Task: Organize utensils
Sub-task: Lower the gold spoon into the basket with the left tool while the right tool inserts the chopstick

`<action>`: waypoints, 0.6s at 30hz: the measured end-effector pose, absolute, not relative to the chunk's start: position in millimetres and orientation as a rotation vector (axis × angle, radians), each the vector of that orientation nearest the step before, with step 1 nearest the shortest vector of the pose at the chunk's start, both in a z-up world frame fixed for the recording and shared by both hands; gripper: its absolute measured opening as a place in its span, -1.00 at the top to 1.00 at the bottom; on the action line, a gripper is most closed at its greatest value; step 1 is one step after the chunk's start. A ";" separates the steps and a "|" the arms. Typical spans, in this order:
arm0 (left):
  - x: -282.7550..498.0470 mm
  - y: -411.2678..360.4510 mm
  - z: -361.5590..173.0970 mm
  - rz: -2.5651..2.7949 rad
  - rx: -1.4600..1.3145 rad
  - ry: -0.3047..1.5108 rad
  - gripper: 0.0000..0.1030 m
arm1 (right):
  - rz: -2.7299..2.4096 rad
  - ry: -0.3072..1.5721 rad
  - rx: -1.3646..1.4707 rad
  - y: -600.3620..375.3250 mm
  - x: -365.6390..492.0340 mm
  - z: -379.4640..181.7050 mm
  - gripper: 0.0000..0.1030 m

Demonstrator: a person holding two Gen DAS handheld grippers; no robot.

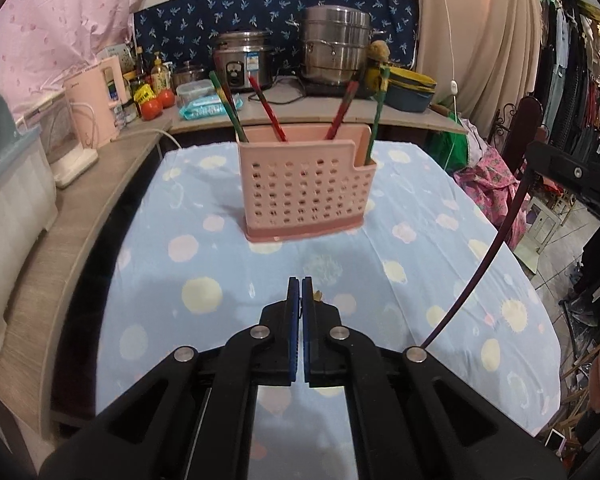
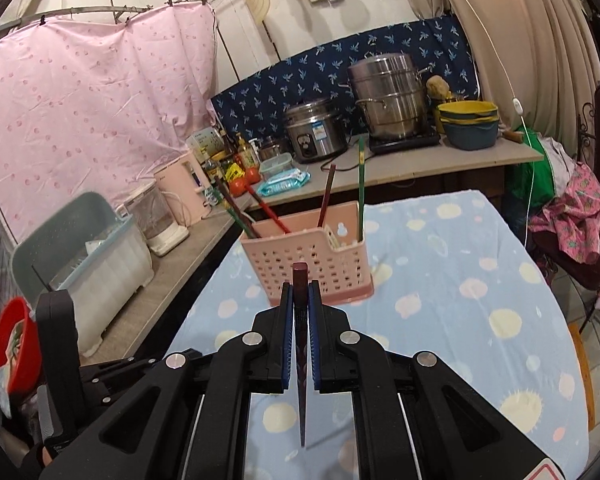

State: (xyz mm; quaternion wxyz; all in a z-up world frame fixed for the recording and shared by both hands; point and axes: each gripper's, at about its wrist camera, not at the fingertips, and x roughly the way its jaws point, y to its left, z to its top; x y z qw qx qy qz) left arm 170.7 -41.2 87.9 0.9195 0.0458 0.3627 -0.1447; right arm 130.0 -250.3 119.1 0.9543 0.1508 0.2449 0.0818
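A pink basket [image 1: 304, 196] full of little holes stands on a table with a blue spotted cloth [image 1: 204, 252]. Chopsticks lean out of its top, some red and green [image 1: 230, 108], some plain red [image 1: 268, 110], and one green chopstick [image 1: 378, 120] stands in the small end pocket on the right side. The left gripper [image 1: 301, 282] hangs over the cloth in front of the basket, well apart from it. Its two blue pads are pressed tight together, and something small and yellowish pokes out beside the right pad, too small to make out. The right gripper [image 2: 301, 286] is squeezed onto one dark red chopstick [image 2: 300, 280]. The thick end sticks up just past the pads, and the thin end points down and back toward the camera. In the left wrist view the same chopstick shows as a long dark curved line on the right side, above the cloth. Behind the table there is a counter [image 1: 292, 114] with a rice cooker [image 1: 242, 62], a tall steel pot [image 1: 336, 46], two tomatoes [image 1: 158, 104] and a pink kettle [image 1: 96, 100].
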 end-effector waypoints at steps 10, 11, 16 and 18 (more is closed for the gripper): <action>239.0 -46.0 158.7 -0.274 0.153 0.604 0.98 | 0.125 0.319 0.292 -265.2 201.2 187.1 0.87; 245.5 -47.0 165.1 -0.270 0.158 0.589 0.98 | 0.122 0.305 0.290 -265.8 208.1 192.6 0.87; 285.7 -52.4 183.9 -0.271 0.158 0.564 0.98 | 0.114 0.247 0.293 -264.3 248.1 219.4 0.87; 300.9 -54.7 182.7 -0.272 0.157 0.578 0.98 | 0.112 0.232 0.288 -260.8 264.5 225.7 0.86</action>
